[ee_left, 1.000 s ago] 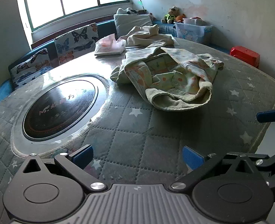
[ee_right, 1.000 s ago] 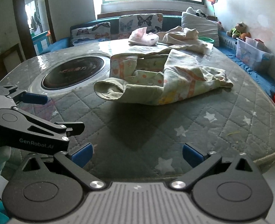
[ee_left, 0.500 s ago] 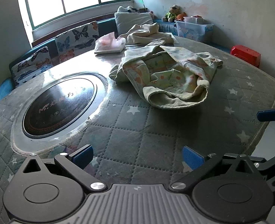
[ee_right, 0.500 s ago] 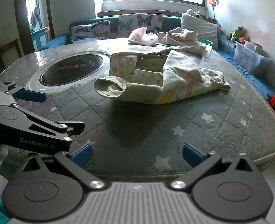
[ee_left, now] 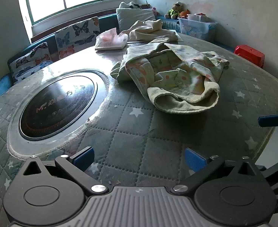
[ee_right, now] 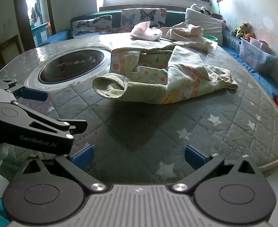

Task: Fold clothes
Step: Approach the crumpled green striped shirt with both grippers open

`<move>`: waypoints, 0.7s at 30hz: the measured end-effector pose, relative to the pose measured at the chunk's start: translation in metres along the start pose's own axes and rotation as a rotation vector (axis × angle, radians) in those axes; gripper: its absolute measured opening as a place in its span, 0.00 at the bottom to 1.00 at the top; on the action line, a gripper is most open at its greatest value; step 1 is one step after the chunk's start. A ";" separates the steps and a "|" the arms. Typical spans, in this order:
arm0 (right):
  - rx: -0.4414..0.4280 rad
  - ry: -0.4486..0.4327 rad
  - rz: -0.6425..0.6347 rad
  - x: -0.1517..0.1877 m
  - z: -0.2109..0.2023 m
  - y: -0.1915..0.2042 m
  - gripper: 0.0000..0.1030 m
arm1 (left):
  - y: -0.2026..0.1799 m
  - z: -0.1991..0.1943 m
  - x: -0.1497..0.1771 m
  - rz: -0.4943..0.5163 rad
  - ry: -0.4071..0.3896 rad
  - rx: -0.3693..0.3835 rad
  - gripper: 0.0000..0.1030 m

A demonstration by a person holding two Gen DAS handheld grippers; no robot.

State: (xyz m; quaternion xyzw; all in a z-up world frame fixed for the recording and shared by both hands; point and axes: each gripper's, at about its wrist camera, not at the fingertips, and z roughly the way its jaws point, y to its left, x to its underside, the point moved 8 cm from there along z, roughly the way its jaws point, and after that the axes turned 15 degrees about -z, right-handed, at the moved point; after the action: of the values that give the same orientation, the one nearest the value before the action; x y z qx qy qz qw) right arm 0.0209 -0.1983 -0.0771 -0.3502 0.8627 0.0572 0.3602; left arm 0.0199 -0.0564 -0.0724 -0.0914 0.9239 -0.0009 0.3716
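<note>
A crumpled pale green child's garment with orange print (ee_left: 176, 77) lies on the quilted grey table cover (ee_left: 131, 132); it also shows in the right wrist view (ee_right: 157, 79). My left gripper (ee_left: 139, 158) is open and empty, above the table's near edge, well short of the garment. My right gripper (ee_right: 138, 156) is open and empty, also near the front edge. The left gripper shows at the left of the right wrist view (ee_right: 31, 111); one blue fingertip of the right gripper (ee_left: 273, 120) shows at the right of the left wrist view.
A round black cooktop (ee_left: 57, 102) is set in the table's left half. A cream garment (ee_left: 150, 30) and a pink tissue pack (ee_left: 110, 39) lie at the far side. A bench with butterfly cushions (ee_right: 142, 19), a plastic bin (ee_left: 197, 27) and a red stool (ee_left: 249, 54) surround the table.
Both grippers have drawn back a little from the garment and risen slightly. Both stay open. The garment has not moved.
</note>
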 end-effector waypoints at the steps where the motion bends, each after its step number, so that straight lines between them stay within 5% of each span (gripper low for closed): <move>1: -0.001 0.000 -0.003 -0.001 0.000 0.000 1.00 | 0.000 0.001 -0.001 0.000 0.002 0.000 1.00; 21: 0.005 0.011 -0.009 -0.033 0.010 -0.014 1.00 | 0.005 0.014 -0.035 -0.030 0.022 0.002 1.00</move>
State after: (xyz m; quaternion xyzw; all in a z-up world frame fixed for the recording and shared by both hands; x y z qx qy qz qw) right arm 0.0514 -0.1868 -0.0605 -0.3535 0.8634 0.0515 0.3563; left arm 0.0532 -0.0447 -0.0593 -0.1048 0.9265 -0.0083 0.3614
